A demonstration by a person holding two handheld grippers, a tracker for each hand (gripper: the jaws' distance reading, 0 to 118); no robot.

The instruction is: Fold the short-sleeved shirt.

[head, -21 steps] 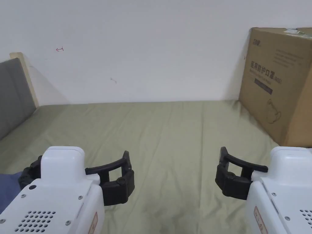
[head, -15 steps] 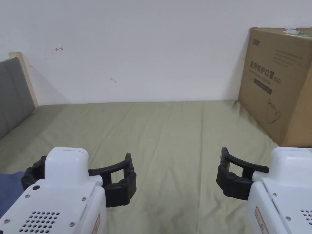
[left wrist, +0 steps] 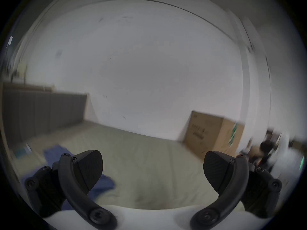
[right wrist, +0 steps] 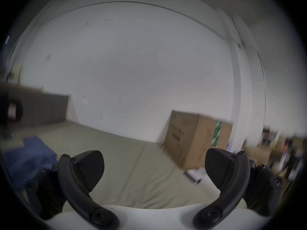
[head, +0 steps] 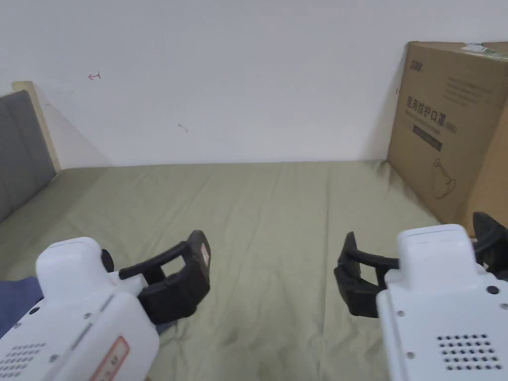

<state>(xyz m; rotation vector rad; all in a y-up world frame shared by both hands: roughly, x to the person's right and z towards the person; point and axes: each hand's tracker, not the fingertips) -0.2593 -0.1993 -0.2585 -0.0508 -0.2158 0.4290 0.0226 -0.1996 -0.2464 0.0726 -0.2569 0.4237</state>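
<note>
**Fingers wide and empty, shirt untouched at the left**

The fingers of both grippers stand wide apart with nothing between them. The left gripper (left wrist: pixel 152 168) hangs over the bed (head: pixel 278 208), and the right gripper (right wrist: pixel 154 168) does the same beside it. Against the head view of a moment ago, both have shifted: the left has rolled and swung inward, the right has risen and turned so that its far finger shows past the white body. Both gripper views are blurred, which fits hands in motion.

The shirt (left wrist: pixel 54 152), a crumpled blue heap, lies on the bed at the left, just beside the left gripper; the head view catches its edge (head: pixel 15 302). Farther off, a box (head: pixel 451 129) stands at the right against the wall (head: pixel 238 74).

Folding has not begun, as I judge it; the shirt first needs fetching and spreading flat.
</note>
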